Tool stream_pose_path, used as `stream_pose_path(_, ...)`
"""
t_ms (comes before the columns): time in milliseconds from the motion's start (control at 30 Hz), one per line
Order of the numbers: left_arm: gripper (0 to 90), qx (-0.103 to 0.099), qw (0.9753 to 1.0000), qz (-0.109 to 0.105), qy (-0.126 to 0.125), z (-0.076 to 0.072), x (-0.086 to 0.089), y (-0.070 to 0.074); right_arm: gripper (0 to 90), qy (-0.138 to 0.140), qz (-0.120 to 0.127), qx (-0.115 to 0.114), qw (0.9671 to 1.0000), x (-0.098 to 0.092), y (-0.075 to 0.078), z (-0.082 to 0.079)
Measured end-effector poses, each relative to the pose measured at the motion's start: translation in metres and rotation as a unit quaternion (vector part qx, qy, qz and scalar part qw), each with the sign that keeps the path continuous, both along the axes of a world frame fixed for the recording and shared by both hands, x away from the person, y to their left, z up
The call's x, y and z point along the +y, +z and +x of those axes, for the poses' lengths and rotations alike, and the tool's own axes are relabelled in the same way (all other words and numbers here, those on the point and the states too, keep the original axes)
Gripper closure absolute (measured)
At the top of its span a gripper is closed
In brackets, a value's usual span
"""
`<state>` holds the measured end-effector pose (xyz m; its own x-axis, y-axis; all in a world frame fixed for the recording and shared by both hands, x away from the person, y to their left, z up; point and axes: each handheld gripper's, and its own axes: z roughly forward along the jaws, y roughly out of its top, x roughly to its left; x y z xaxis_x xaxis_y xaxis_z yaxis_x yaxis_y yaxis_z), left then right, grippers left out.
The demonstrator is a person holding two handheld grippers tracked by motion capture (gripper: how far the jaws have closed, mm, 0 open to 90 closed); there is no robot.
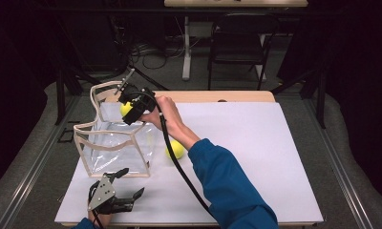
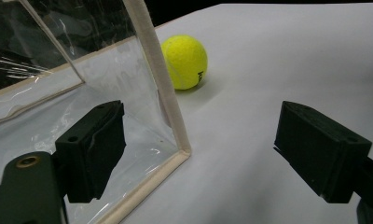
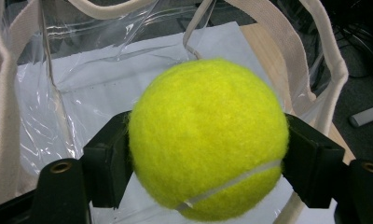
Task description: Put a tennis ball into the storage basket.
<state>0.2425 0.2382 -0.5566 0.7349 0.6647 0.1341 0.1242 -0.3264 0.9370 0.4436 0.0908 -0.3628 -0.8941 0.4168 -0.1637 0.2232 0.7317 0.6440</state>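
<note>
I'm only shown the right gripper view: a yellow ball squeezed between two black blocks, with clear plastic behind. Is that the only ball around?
Observer: No. A second tennis ball lies on the white sheet, just outside the clear bag.
Operator: What's the other hand doing?
Observer: Its left claw is open and holds nothing, down by the bag's near bottom corner.
Operator: Is my ball inside the bag yet?
Observer: From the high view, the right claw holds the gripped ball up at the bag's open top, not resting on the bottom.
</note>
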Motion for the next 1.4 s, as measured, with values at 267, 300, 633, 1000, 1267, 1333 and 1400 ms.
stream_pose_path(267, 16.0, 0.0, 1.0, 0.0, 0.0, 0.0, 0.0, 0.0, 25.3, 0.001, -0.007, 0.007, 1.0, 0.004, -0.003, 0.0)
stream_pose_path(300, 16.0, 0.0, 1.0, 0.0, -0.001, 0.0, 0.0, 0.0, 25.3, 0.001, -0.008, 0.006, 1.0, 0.004, -0.004, 0.0)
stream_pose_path(633, 16.1, 0.0, 1.0, 0.001, -0.001, 0.0, 0.0, 0.0, 14.0, 0.002, 0.008, 0.01, 0.9999, 0.0, -0.003, -0.001)
stream_pose_path(1000, 16.1, 0.0, 1.0, 0.002, -0.002, 0.0, 0.0, 0.0, 5.4, 0.003, 0.064, 0.003, 0.9979, -0.033, 0.012, -0.011)
stream_pose_path(1267, 16.1, 0.0, 1.0, 0.003, -0.002, 0.0, -0.001, 0.0, 2.9, 0.001, 0.073, 0.002, 0.9973, -0.06, 0.015, -0.016)
stream_pose_path(1333, 16.1, 0.0, 1.0, 0.004, -0.001, 0.0, -0.001, 0.0, 2.3, 0.0, 0.072, 0.003, 0.9974, -0.065, 0.015, -0.017)
stream_pose_path(1400, 16.0, 0.0, 1.0, 0.004, -0.002, 0.001, 0.0, 0.0, 2.1, -0.001, 0.073, 0.003, 0.9973, -0.068, 0.015, -0.018)
